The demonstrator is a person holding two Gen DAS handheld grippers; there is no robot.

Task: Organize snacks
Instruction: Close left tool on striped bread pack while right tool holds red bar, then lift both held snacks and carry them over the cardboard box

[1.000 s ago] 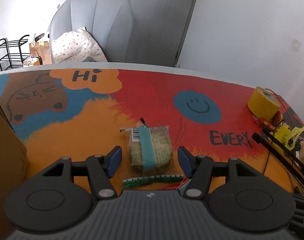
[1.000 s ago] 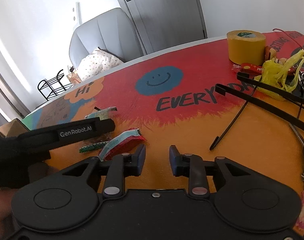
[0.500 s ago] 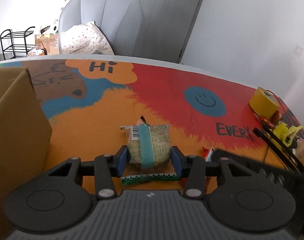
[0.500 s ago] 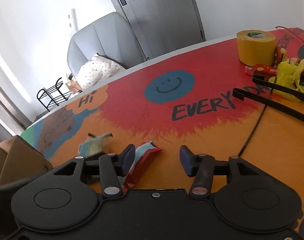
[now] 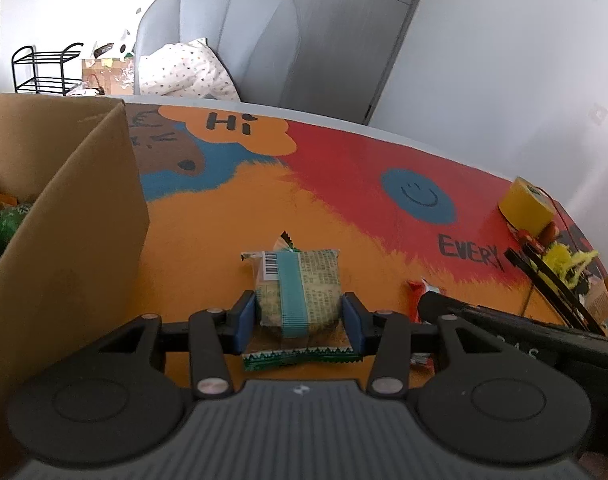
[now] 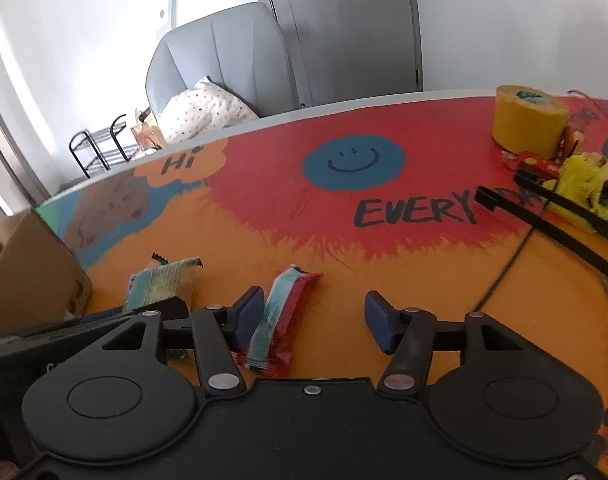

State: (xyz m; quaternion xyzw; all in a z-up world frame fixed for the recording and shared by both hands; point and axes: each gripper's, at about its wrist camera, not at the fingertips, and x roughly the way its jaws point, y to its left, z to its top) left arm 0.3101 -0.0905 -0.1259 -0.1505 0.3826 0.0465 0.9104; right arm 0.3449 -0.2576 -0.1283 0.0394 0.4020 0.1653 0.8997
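Left gripper (image 5: 299, 322) clamped on teal-banded snack packet (image 5: 299, 288), frame centre; slippery wrapper, may slide out. Right gripper (image 6: 312, 322) jaws just opening, red-and-blue bar (image 6: 281, 312) against left pad only; closing off-centre risks pushing it away.

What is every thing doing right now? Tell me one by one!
left gripper: shut on the green snack pack
green snack pack: pinched between the pads, over the table
right gripper: open, jaws just widened, holds nothing
red snack bar: lying flat on the table, beside the left pad
cardboard box: open, snacks inside
yellow tape roll: standing on the table
door: closed
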